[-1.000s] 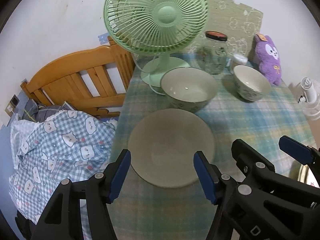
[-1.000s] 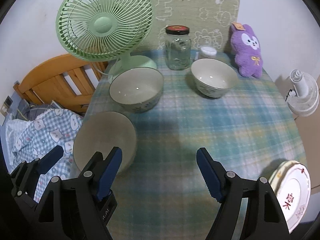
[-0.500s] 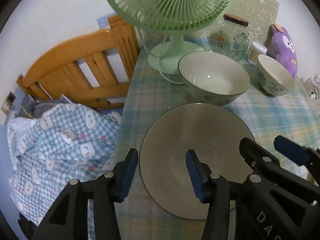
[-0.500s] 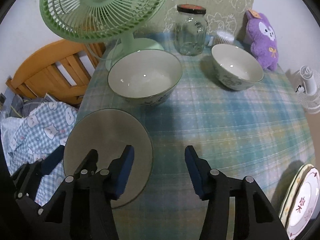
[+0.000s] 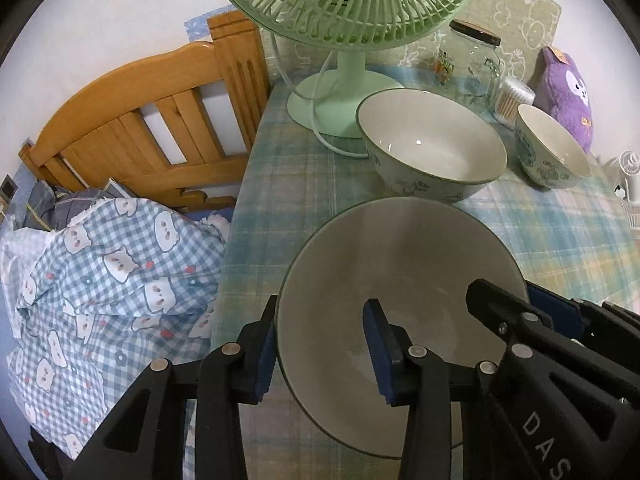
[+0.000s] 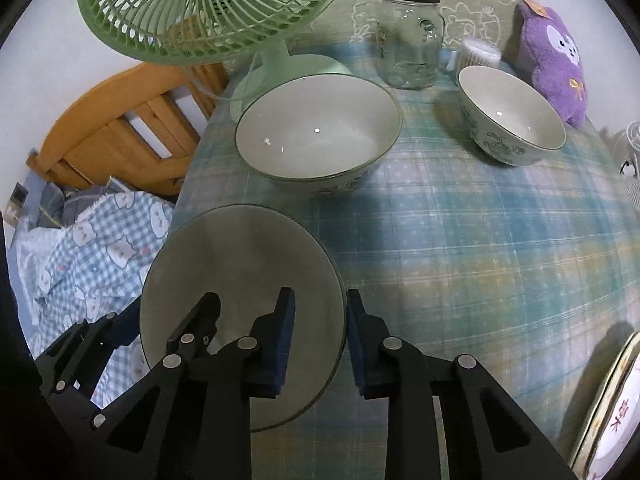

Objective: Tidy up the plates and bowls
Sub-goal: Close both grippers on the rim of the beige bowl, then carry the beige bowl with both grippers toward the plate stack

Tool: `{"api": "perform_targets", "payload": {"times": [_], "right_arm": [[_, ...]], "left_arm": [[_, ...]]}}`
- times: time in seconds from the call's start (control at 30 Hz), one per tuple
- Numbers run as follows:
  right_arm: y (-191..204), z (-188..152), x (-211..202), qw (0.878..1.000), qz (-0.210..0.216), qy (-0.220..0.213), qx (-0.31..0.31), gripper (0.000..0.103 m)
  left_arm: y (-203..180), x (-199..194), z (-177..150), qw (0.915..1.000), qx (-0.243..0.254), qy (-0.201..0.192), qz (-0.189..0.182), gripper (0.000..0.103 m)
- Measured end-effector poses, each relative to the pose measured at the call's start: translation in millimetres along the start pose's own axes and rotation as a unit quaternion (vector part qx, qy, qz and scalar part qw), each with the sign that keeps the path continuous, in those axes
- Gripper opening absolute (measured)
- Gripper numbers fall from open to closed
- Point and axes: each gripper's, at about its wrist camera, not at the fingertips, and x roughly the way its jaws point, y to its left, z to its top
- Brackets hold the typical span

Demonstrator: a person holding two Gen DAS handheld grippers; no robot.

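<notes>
A large grey-green bowl [image 5: 400, 264] sits at the near left corner of the plaid tablecloth; it also shows in the right wrist view [image 6: 240, 268]. My left gripper [image 5: 320, 352] straddles its left rim, one pad outside, one inside, nearly closed on it. My right gripper [image 6: 320, 336] straddles its right rim the same way. Behind it stand a large patterned bowl [image 5: 432, 144] [image 6: 316, 132] and a smaller patterned bowl [image 5: 552, 148] [image 6: 512, 116]. A stack of plates [image 6: 612, 412] lies at the near right edge.
A green desk fan [image 5: 344, 8] [image 6: 200, 4], a glass jar [image 6: 410, 36], a cotton-swab tub [image 5: 512, 100] and a purple plush toy [image 6: 556, 60] stand at the table's back. A wooden bed frame [image 5: 152, 120] and checked bedding [image 5: 100, 280] lie left of the table.
Both grippers have moved forward and down onto the grey-green bowl and narrowed, each now straddling one side of its rim.
</notes>
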Motion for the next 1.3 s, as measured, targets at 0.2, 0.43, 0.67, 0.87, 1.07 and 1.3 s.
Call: {"api": "perform_targets", "payload": {"times": [0.2,0.43,0.67,0.87,1.07,1.3], "right_arm": [[-6.4,-5.6,-8.7,1.000,-0.010,0.001,0.011,0.028],[-27.4,-22.8,-26.0,0.999,-0.036,-0.002,0.020,0.029],[-57.4,-46.4,-46.8,0.998,-0.050,-0.003,0.036,0.029],[-88.8,-68.2,-67.0,0.997,-0.058,-0.005,0.049,0.029],[-123.5,-89.6,-84.8,0.996,-0.064,-0.003,0.057,0.029],[-157.9,-114.1,-100.2,0.996,-0.068,0.004,0.054,0.029]], "left_arm": [[-4.9,-4.6,-3.1,0.9999,-0.007,0.008,-0.007,0.035],[-27.4,-17.3,-16.2,0.9998,0.014,0.007,-0.011,0.025],[-56.3,-33.6,-33.4,0.9994,0.025,0.010,-0.021,0.022],[-87.0,-50.0,-49.6,0.9989,0.035,0.012,-0.029,0.022],[-121.2,-65.7,-70.3,0.9984,0.041,0.017,-0.035,0.022],[-155.9,-79.7,-92.9,0.9983,0.032,0.029,-0.039,0.022]]}}
